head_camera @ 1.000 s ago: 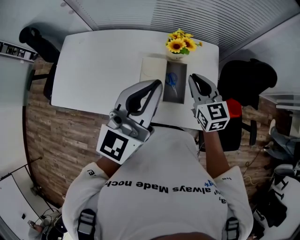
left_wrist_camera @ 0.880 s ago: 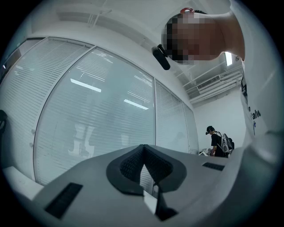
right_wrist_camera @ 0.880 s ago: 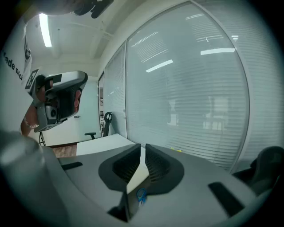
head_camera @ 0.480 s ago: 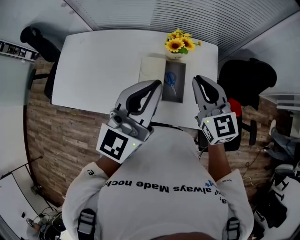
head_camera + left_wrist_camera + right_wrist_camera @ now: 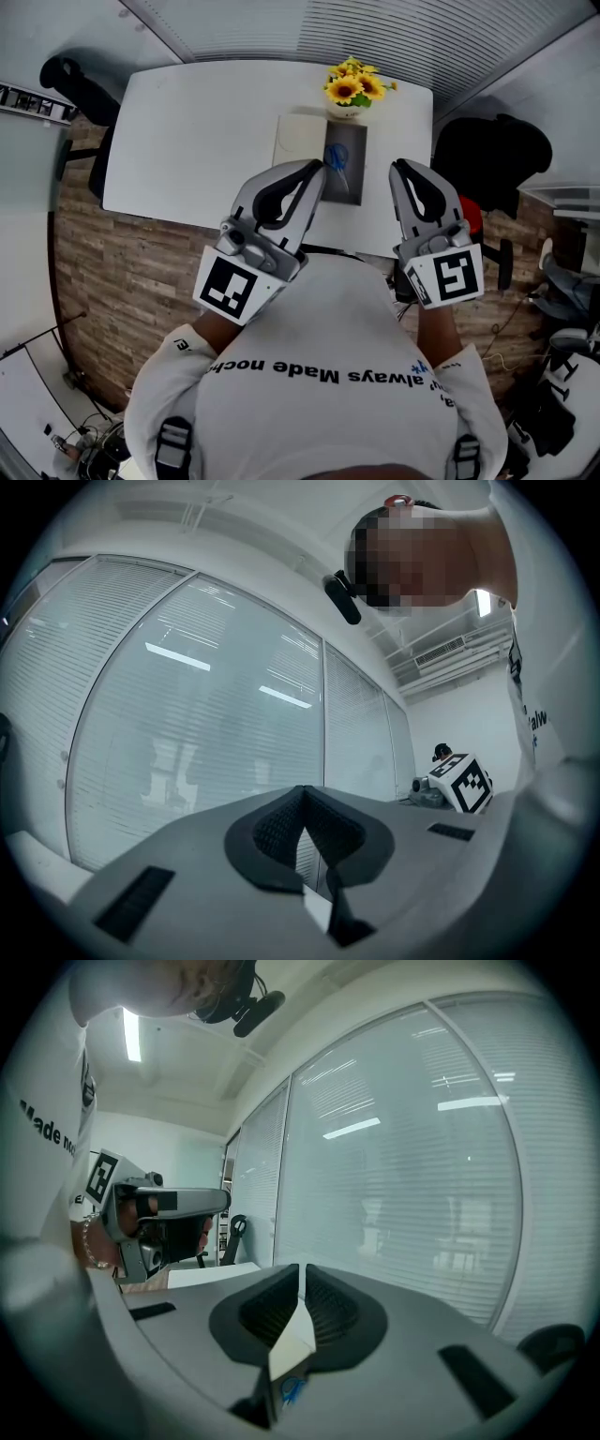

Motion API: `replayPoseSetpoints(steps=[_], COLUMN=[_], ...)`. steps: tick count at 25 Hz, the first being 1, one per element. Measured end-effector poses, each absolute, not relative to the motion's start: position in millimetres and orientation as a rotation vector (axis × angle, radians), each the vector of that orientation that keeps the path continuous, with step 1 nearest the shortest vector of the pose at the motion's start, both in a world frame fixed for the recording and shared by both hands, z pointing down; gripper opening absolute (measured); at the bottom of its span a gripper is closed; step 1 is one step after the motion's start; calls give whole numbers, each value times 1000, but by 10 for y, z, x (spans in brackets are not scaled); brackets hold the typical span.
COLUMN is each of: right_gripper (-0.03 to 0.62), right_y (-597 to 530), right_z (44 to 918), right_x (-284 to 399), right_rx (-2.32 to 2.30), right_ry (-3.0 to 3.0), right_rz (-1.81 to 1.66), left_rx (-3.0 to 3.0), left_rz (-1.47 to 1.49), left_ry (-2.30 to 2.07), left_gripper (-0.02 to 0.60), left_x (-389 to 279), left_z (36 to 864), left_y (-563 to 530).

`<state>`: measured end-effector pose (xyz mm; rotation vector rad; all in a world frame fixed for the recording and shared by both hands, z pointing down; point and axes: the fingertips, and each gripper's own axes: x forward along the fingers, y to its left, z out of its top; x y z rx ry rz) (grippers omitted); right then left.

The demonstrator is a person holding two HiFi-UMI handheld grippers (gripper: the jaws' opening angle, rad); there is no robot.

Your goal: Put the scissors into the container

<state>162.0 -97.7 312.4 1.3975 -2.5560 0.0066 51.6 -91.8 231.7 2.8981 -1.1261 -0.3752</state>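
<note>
Just ahead, between the left gripper (image 5: pixel 317 171) and right gripper (image 5: pixel 397 169), both being held closed on nothing, scissors (image 5: pixel 337 157) are being cradled inside 1 container (image 5: pixel 357 141).

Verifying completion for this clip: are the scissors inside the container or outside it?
Inside. The head view shows the blue-handled scissors lying within the dark container on the white table, near the sunflowers.

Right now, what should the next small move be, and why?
Likely none, just lower both tools to rest: the scissors already lie in the container, and the left tool and right tool are shut, empty, and held near the body.
</note>
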Motion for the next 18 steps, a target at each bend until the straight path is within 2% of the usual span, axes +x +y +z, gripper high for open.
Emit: replayPoseSetpoints(steps=[18], right_gripper=[21], right_y=[-744], right_z=[2612], right_x=[1773], right_rx=[1442], right_ry=[-2600], right_rz=[-101], left_rx=[2890], left_rz=[-366], left_ry=[-1114], left_gripper=[18], left_x=[756], left_z=[2329], left_y=[-990])
